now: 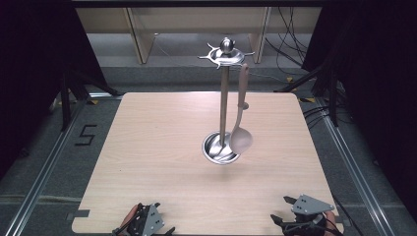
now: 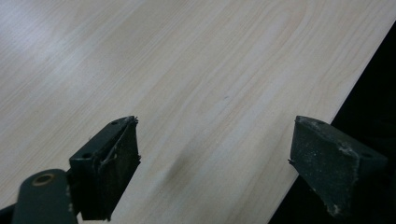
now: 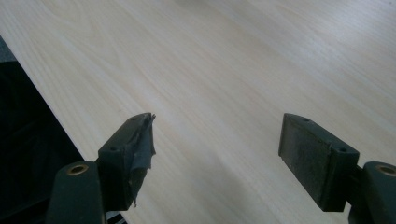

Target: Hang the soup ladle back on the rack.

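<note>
Ladle (image 1: pixel 240 129) hangs on the utensil stand (image 1: pixel 224 105), well ahead of both sets of jaws — hanging looks done, nothing left on the desk (image 1: pixel 157 147). Left gripper (image 2: pixel 212 154) and right gripper (image 3: pixel 217 149) gape wide, empty. Pale wood surface; dark curtains, cables behind.

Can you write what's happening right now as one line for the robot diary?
ladle: hanging on metal rack mid-table | left claw: open, empty, at near table edge | right claw: open, empty, at near edge

Dark curtains (image 1: pixel 29 73), grey floor (image 1: pixel 34 162), wood shelving (image 1: pixel 196 22)
</note>
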Motion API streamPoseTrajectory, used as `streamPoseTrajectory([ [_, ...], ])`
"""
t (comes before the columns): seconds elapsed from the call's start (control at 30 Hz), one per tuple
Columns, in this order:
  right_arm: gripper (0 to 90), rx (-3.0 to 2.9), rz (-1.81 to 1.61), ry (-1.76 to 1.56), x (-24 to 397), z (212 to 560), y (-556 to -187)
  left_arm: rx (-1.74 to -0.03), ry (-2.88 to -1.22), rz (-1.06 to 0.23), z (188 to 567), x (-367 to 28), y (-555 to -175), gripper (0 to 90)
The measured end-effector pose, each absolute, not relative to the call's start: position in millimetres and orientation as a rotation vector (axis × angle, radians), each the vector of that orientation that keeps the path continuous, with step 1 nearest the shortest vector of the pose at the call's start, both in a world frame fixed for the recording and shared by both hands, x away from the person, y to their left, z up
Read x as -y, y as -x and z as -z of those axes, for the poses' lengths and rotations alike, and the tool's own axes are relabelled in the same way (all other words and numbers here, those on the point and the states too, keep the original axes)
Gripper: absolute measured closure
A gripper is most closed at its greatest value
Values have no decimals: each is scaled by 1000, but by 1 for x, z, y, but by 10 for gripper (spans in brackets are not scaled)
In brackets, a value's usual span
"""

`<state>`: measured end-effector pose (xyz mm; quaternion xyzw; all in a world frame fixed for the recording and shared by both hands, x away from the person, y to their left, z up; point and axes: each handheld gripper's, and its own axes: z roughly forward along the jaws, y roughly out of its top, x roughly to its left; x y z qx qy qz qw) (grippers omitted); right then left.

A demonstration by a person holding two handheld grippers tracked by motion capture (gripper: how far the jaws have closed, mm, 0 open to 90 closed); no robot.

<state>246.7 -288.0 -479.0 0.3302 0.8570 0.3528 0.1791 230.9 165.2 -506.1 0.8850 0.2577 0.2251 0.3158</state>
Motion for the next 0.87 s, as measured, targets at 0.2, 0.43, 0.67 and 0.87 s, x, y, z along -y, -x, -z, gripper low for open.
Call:
streamPoseTrajectory([
  [0.2, 271, -2434, -970, -929, 288, 484, -242, -682, -2330, -594, 507, -165, -231, 148],
  [0.43, 271, -2442, -938, -905, 287, 487, -243, -684, -2332, -596, 506, -165, -231, 148],
  [0.67, 270, -2441, -940, -916, 287, 488, -243, -681, -2332, -597, 506, -165, -231, 148],
  [0.87, 268, -2452, -940, -917, 287, 490, -244, -682, -2333, -598, 507, -165, -231, 148],
])
